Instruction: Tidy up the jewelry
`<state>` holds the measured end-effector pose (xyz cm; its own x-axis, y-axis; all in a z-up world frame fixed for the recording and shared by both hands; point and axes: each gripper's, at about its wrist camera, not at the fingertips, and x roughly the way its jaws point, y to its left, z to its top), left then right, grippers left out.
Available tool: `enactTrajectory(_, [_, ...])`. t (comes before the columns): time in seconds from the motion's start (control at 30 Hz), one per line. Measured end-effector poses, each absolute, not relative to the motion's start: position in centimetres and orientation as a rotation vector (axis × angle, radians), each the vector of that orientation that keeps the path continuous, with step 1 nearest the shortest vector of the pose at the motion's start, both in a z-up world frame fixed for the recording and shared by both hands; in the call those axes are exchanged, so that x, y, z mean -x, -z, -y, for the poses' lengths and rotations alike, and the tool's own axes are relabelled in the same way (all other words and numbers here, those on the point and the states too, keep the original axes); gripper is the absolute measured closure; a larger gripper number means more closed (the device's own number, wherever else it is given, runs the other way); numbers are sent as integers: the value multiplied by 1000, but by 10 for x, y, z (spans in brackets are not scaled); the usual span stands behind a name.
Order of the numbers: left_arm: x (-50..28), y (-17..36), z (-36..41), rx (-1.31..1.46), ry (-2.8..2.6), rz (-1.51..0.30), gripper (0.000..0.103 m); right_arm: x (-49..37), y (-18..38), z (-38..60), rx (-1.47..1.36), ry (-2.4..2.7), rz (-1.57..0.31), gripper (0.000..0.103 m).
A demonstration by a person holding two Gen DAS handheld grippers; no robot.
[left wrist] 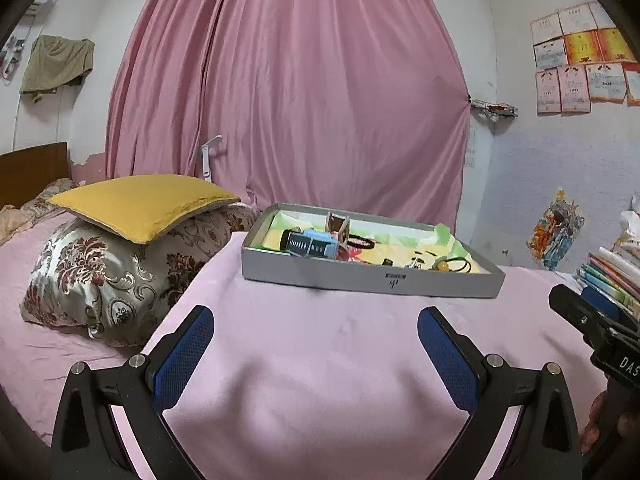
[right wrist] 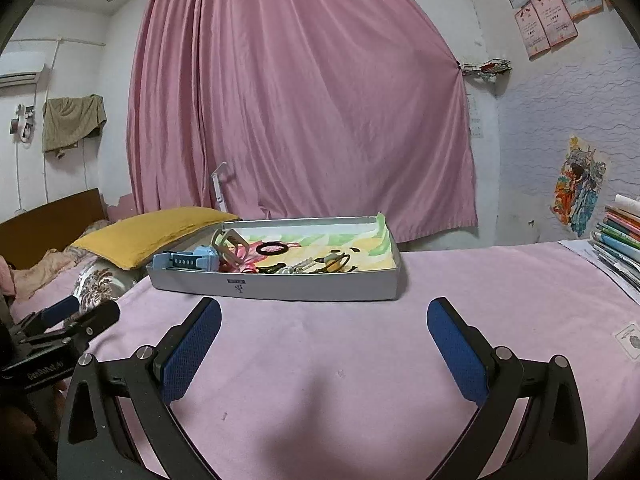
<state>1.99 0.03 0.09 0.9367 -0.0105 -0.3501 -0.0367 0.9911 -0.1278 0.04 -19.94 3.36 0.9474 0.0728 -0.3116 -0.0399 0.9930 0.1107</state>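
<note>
the left gripper (left wrist: 316, 344) hovers low over the pink cloth (left wrist: 320, 360) with its blue pads (left wrist: 188, 356) spread wide and nothing between them. the right gripper (right wrist: 324, 340) is likewise released, jaws wide apart and empty, at about the same height beside it.

the grey tray (right wrist: 280, 288) rests on the cloth just ahead of both grippers, apart from the fingertips. inside the tray: a light blue watch (right wrist: 188, 262) at its left end, a black ring-shaped hair tie (right wrist: 272, 248) near the middle, and a yellow bead on a dark cord (right wrist: 334, 264) toward the right. other small pieces lie between them, too small to identify.

a yellow cushion (left wrist: 140, 204) lies on a floral pillow (left wrist: 108, 276) left of the tray. stacked books (right wrist: 620, 236) sit at the right edge.
</note>
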Motion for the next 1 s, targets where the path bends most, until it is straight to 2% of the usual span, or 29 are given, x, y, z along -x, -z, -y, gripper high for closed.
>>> enactTrajectory(1.0, [-22,3,-1,140,-13,-382,1,4,-35,195,-84,-60,-323,2])
